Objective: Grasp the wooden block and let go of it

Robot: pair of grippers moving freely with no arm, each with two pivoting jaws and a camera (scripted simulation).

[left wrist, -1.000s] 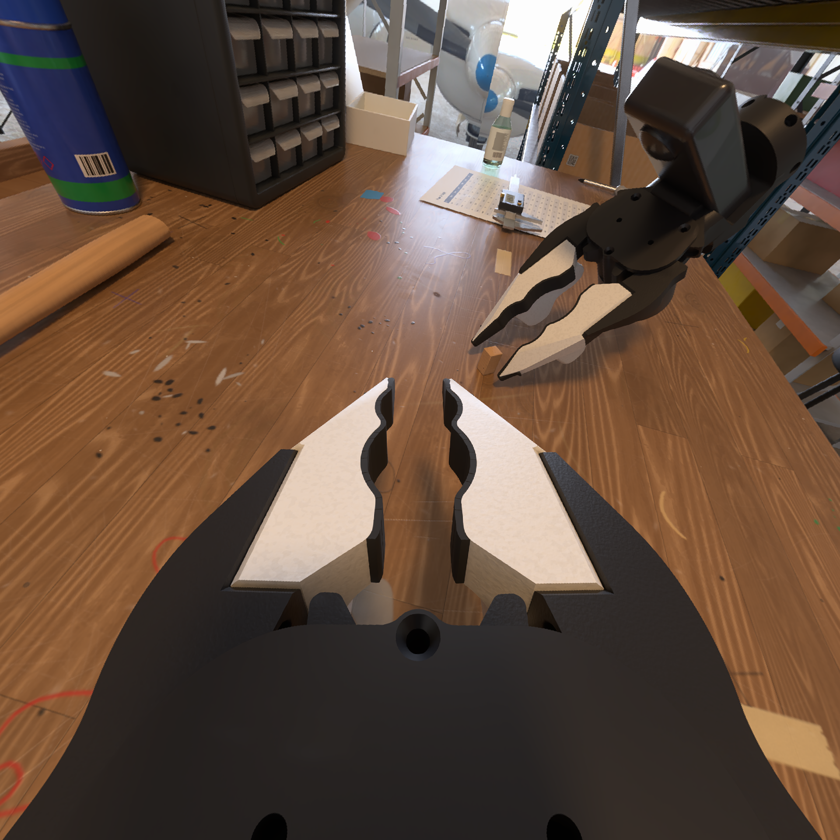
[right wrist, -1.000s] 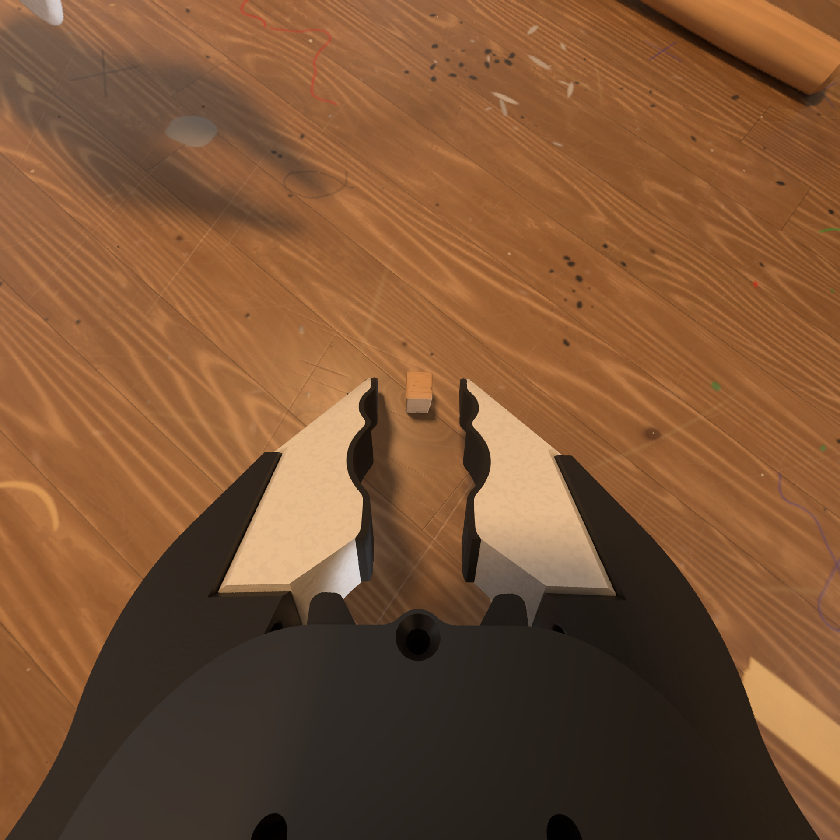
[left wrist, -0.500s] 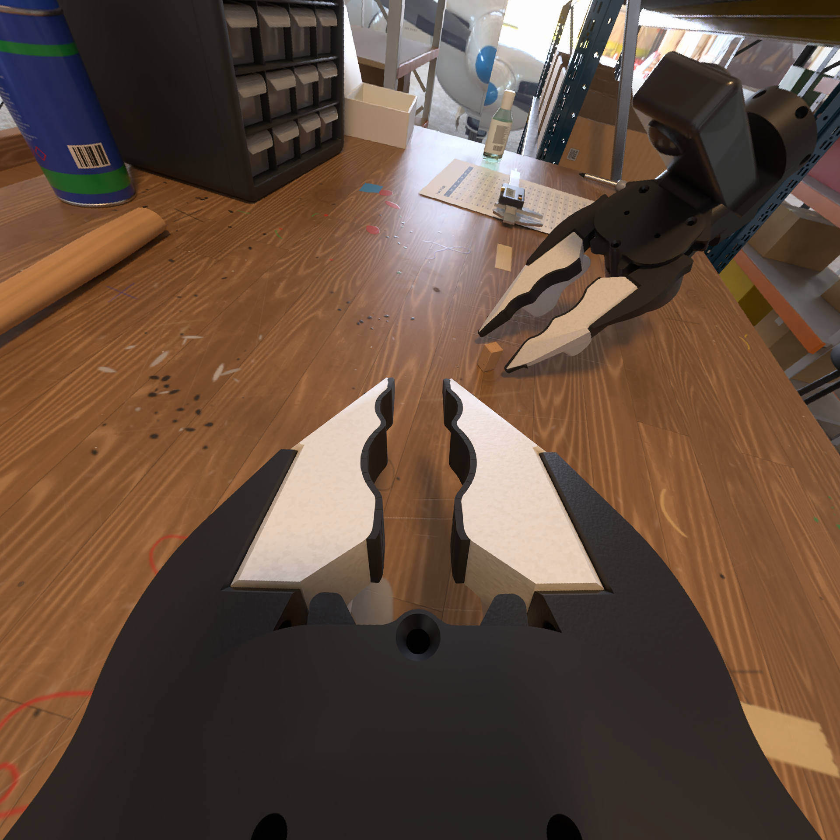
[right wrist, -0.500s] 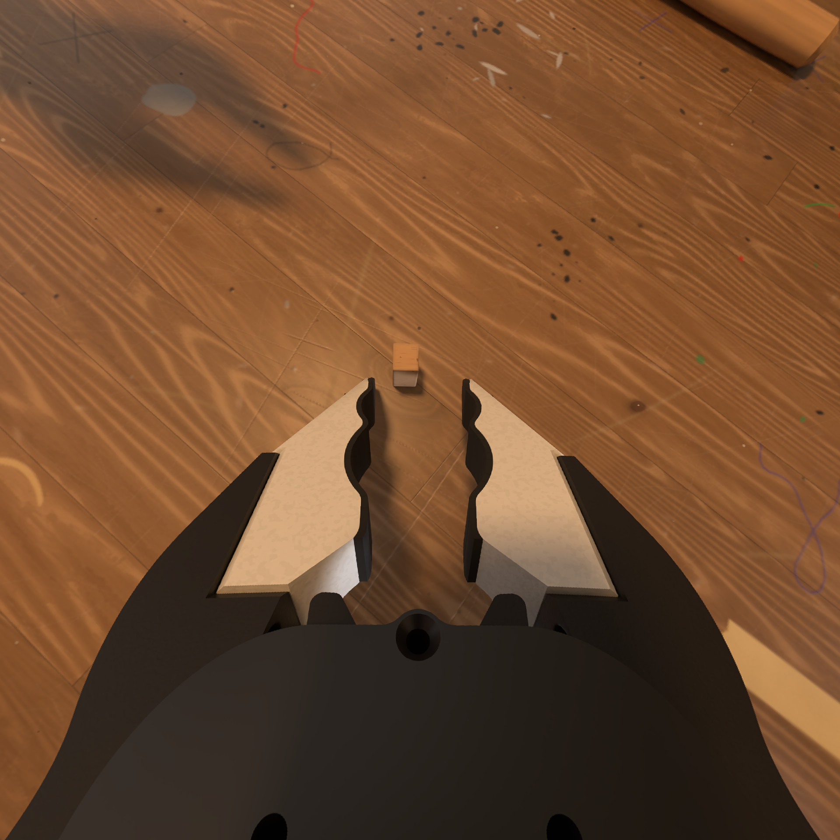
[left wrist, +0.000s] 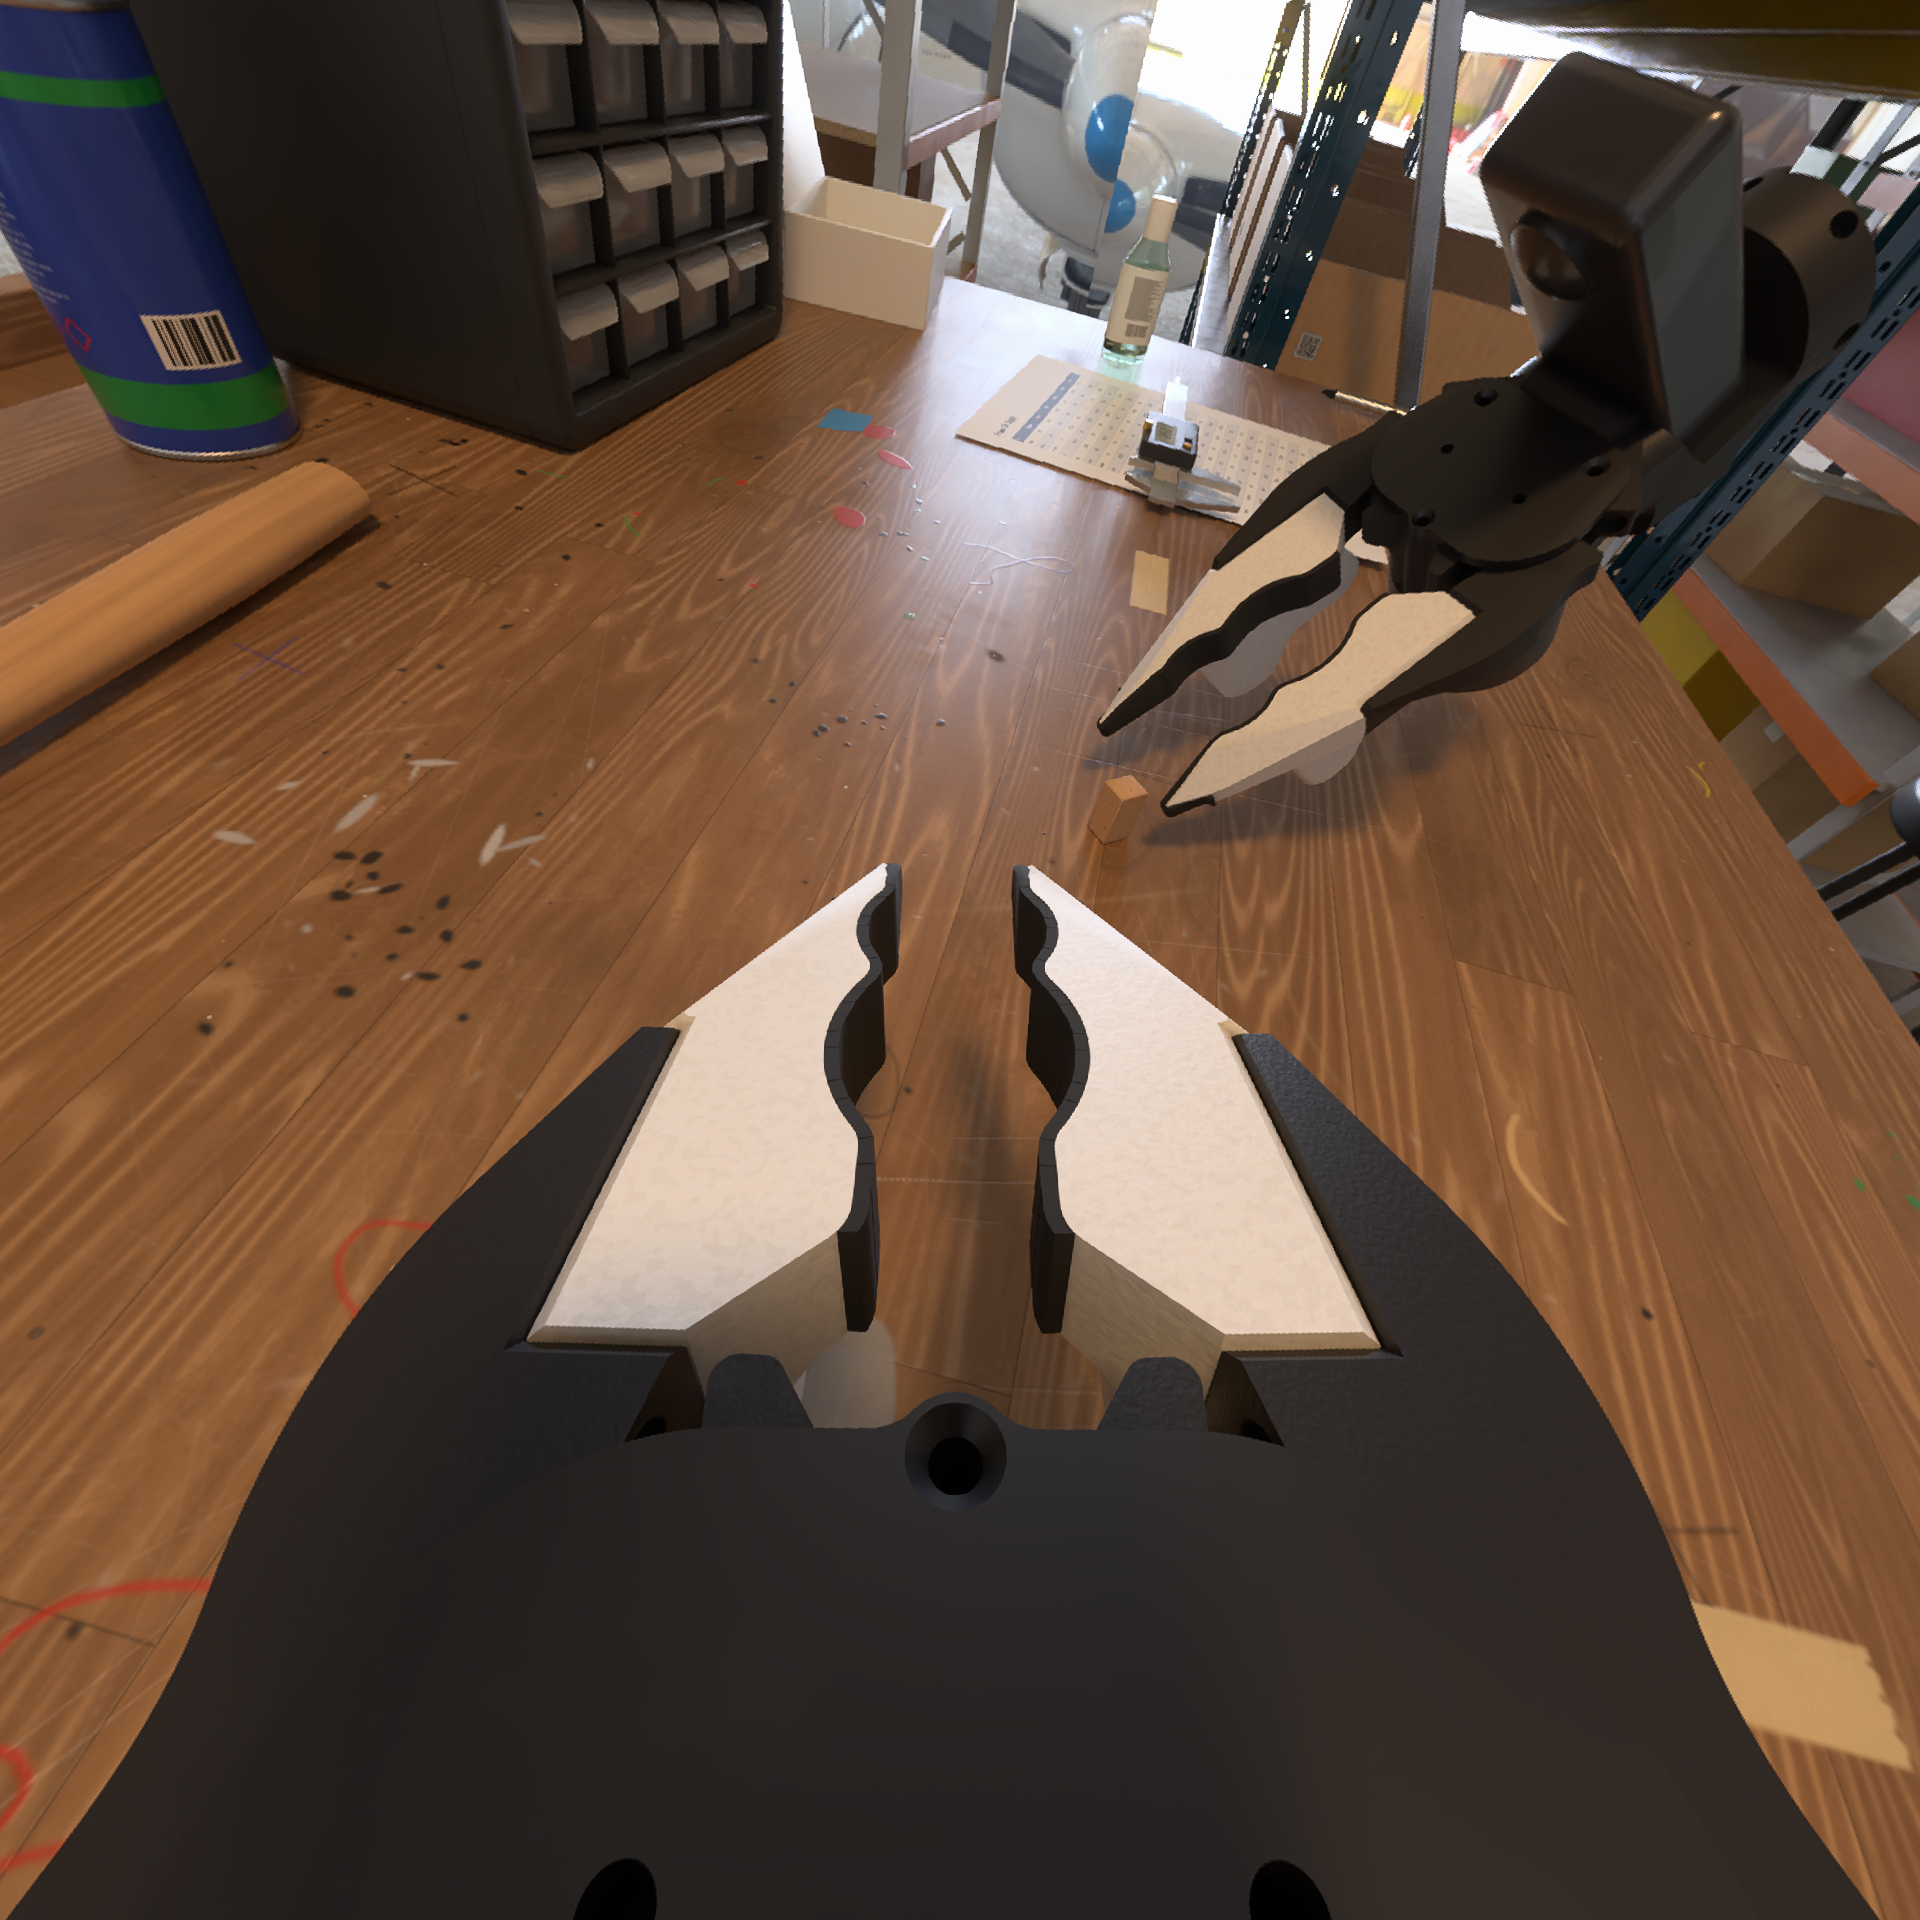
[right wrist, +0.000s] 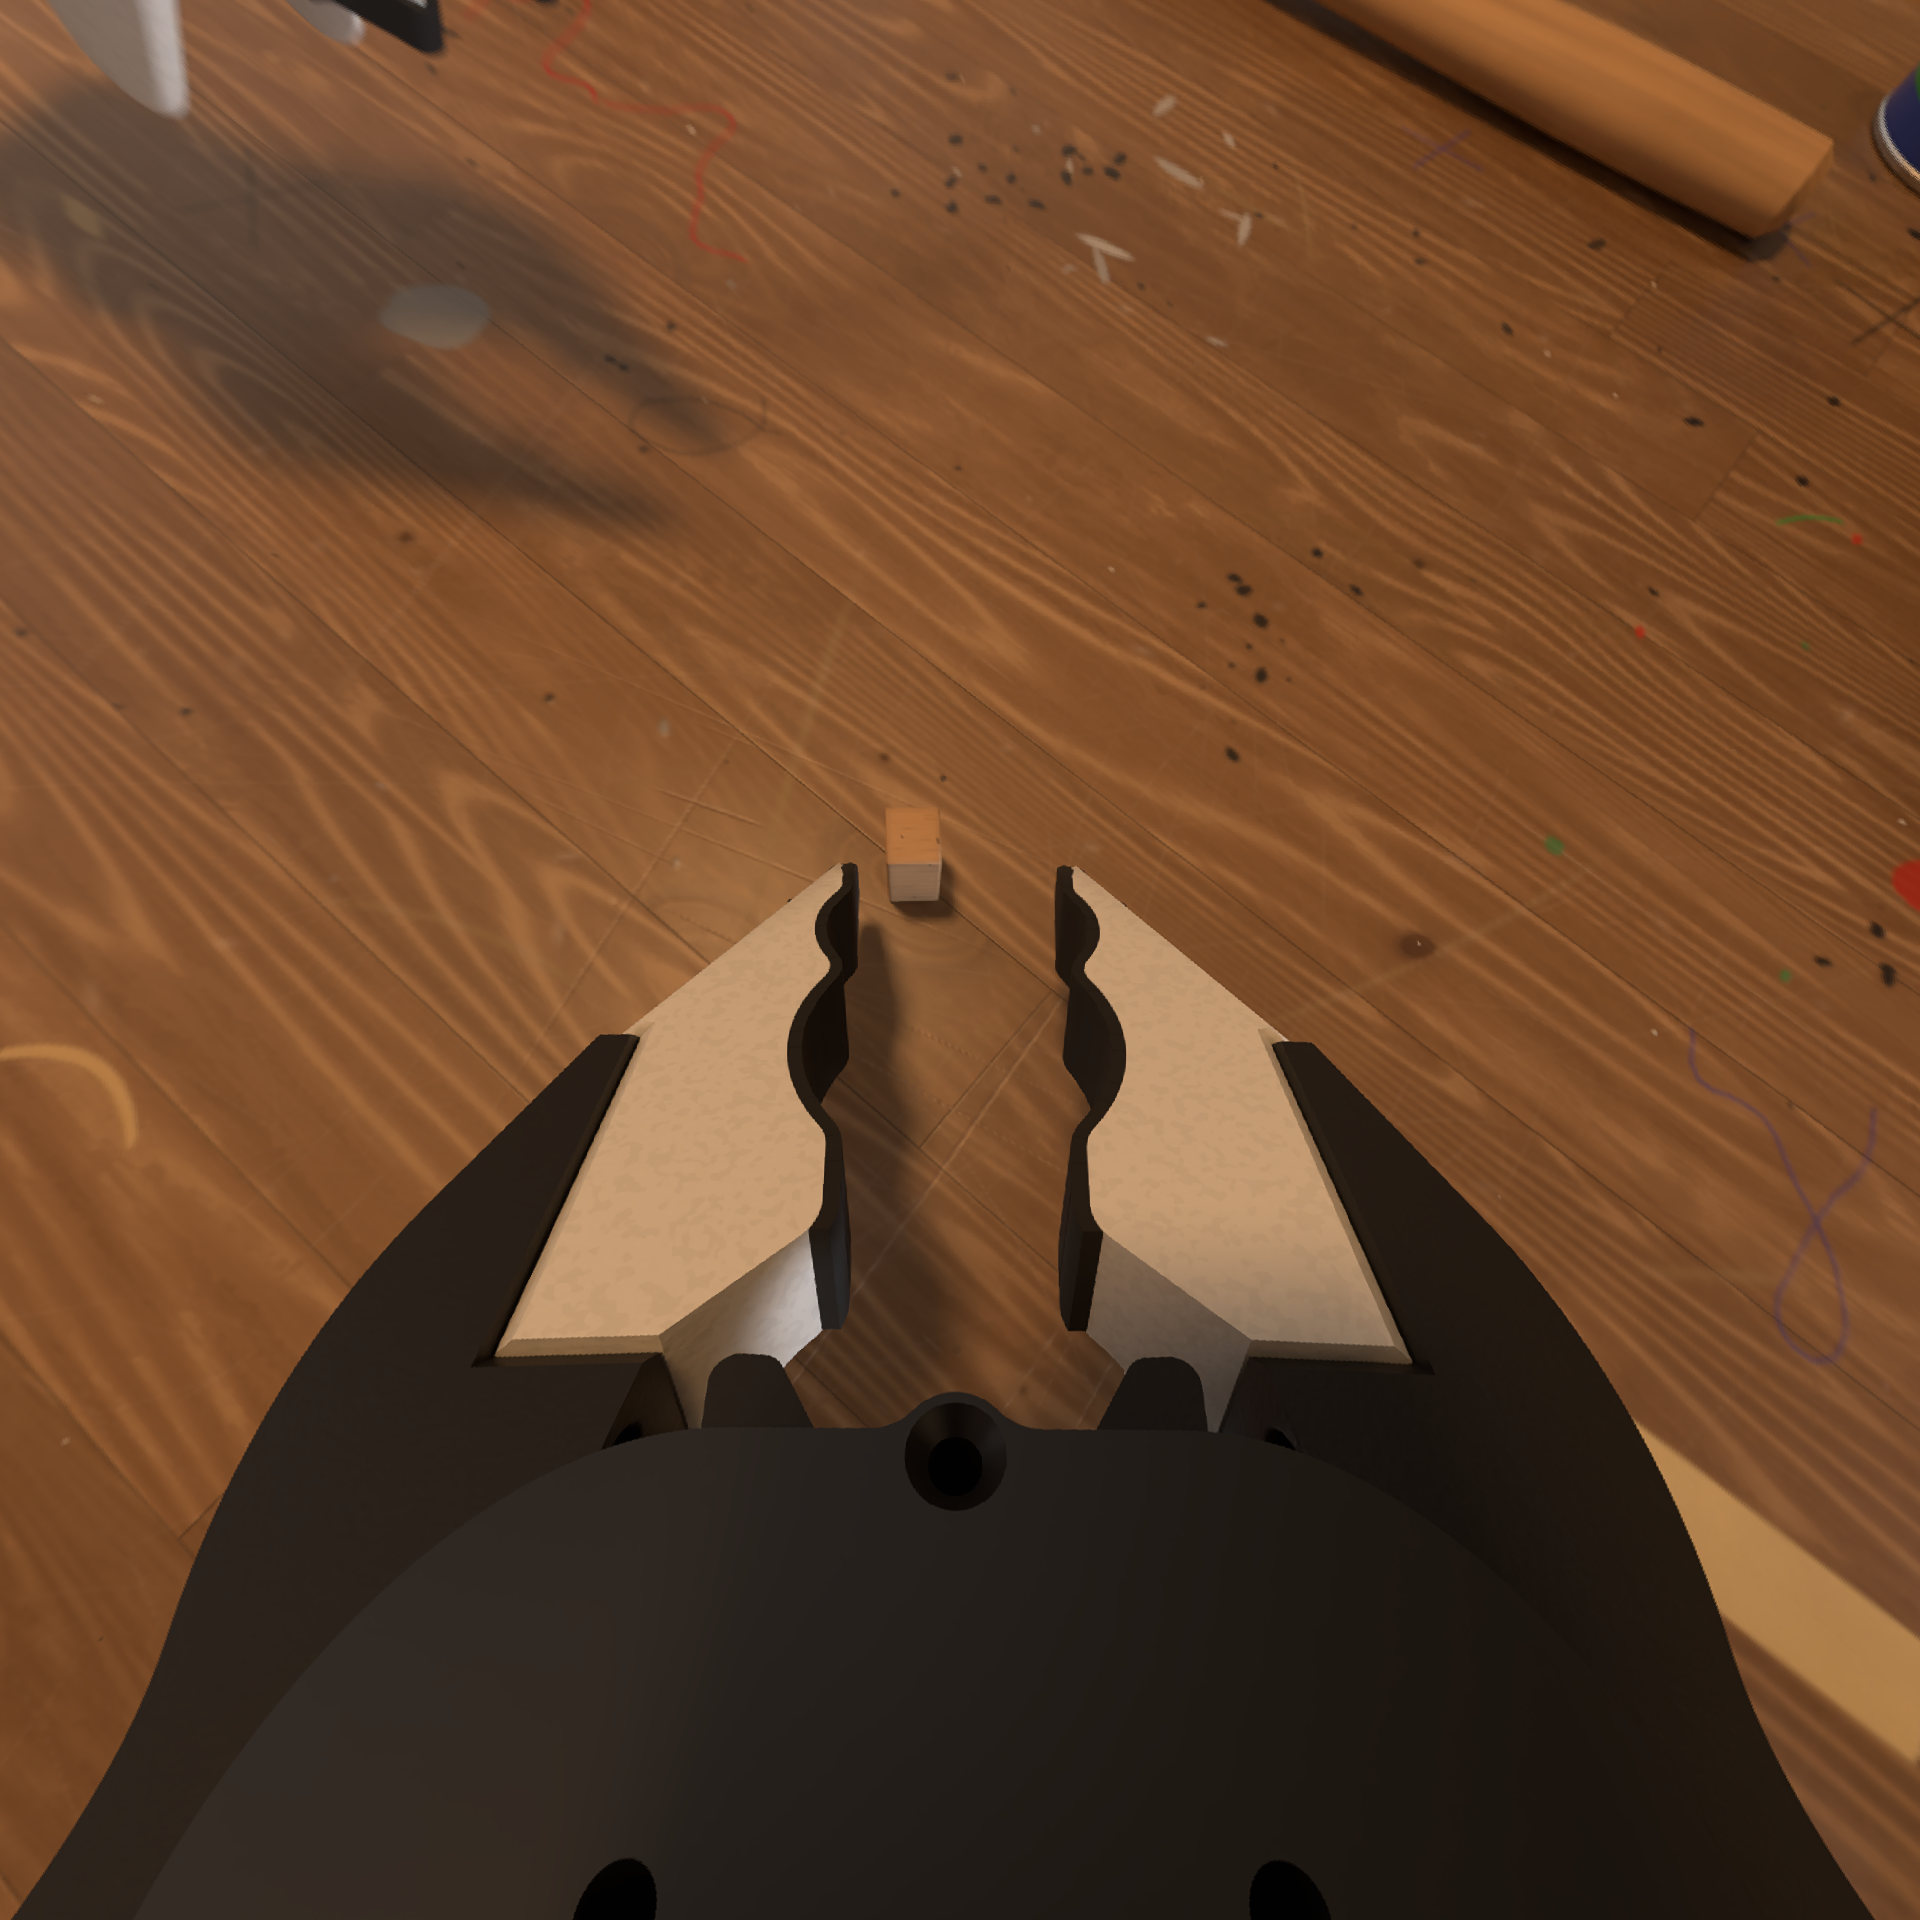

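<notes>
- The wooden block point(right wrist: 913, 869) is small and stands upright on the bare wooden table point(right wrist: 1351, 644); we take it as our landmark.
- In the right wrist view the block sits just beyond the tips of the right gripper point(right wrist: 954, 883), a little toward its left finger, and touches neither finger.
- We see the right gripper released, its jaws spread with a clear gap and nothing between them.
- From the left wrist view the same block point(left wrist: 1116, 809) stands just beside the lower fingertip of the right gripper point(left wrist: 1138, 764), which hangs tilted down toward it from the right.
- The left gripper point(left wrist: 954, 883) hovers over the table nearer the camera than the block and to its left, apart from it; its jaws are also released, with only table showing between them.
- Well beyond the block, a printed sheet of paper point(left wrist: 1081, 416) lies flat with a small grey device point(left wrist: 1169, 447) on top of it, and a glass bottle point(left wrist: 1138, 286) stands behind that.
- Far to the left of the block lies a wooden roll point(left wrist: 177, 592); behind the roll stands a blue can point(left wrist: 125, 229) and next to it a black drawer cabinet point(left wrist: 499, 208).
- A white open box point(left wrist: 868, 255) sits beside the cabinet, far behind the block.
- Dark specks and pale flecks are scattered on the table to the block's left.
</notes>
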